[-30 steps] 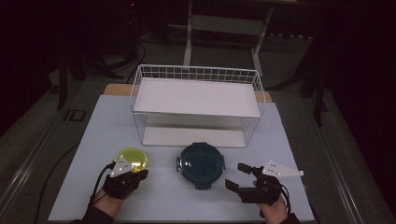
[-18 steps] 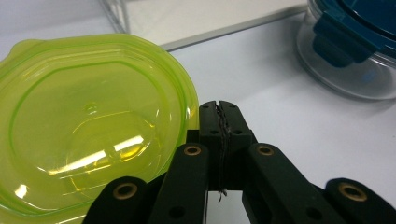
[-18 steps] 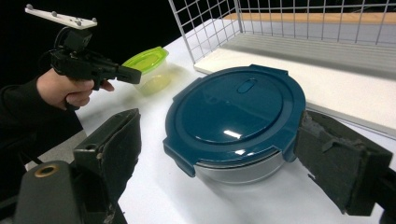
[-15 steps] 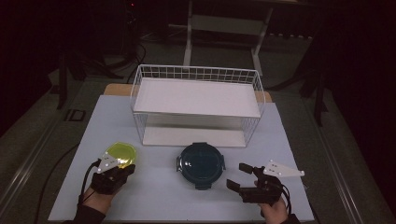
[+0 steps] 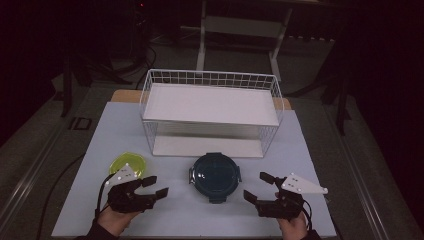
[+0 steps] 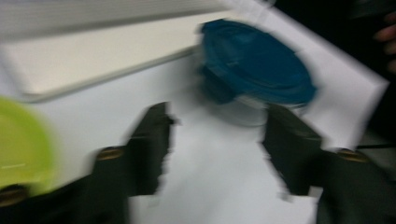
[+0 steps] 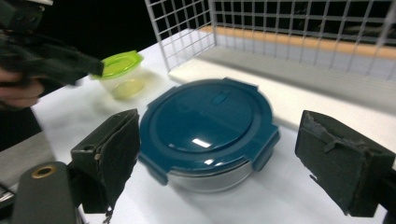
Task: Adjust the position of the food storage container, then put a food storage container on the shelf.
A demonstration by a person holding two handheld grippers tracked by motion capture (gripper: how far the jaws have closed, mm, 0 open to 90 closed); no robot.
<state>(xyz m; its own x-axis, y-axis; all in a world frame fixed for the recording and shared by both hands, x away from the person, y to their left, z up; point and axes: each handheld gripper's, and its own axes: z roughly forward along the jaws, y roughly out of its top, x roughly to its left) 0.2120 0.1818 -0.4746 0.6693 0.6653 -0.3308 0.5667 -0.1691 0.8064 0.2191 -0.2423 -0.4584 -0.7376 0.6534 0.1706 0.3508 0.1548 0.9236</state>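
A round container with a dark blue clip lid (image 5: 215, 175) stands at the front middle of the white table, large in the right gripper view (image 7: 210, 126). My right gripper (image 5: 255, 186) is open just right of it, its jaws (image 7: 229, 158) spread wider than the container and apart from it. A small clear container with a yellow-green lid (image 5: 128, 164) stands at the front left (image 7: 121, 70). My left gripper (image 5: 156, 185) is open, just in front of that container, and points right at the blue one (image 6: 257, 70). The left gripper view is blurred and nothing lies between the jaws (image 6: 219, 154).
A white wire rack (image 5: 210, 110) with an upper shelf and a lower board stands behind both containers, its mesh wall (image 7: 280, 28) close behind the blue one. The table's front edge (image 5: 190, 234) runs just under both hands. Dark floor and stands surround the table.
My left gripper drew back from the green-lidded container and swung its open jaws right toward the blue container. The right gripper and both containers stayed about where they were.
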